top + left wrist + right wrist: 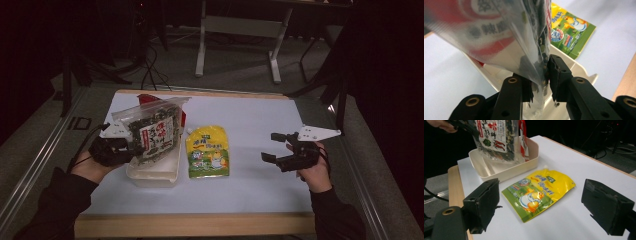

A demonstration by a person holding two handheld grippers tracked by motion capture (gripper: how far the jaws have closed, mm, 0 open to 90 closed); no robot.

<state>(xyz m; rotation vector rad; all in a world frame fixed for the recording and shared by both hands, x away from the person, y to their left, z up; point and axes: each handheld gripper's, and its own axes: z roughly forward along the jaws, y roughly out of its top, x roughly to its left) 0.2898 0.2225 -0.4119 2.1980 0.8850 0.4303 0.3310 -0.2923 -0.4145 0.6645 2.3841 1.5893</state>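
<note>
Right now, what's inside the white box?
The white box holds the clear seaweed bag, gripped by the left tool, and a red packet behind it. The bags cover part of the bottom.

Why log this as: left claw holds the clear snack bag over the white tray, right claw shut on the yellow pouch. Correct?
Not quite. The right claw is open and empty; the yellow pouch lies flat on the table beyond its pads, as the right gripper view shows. The left claw does hold the clear snack bag over the white tray.

The left gripper [540,82] jaws pinch a clear snack bag [499,37] over a white tray [576,70], yellow-green pouch [571,32] beyond.
</note>
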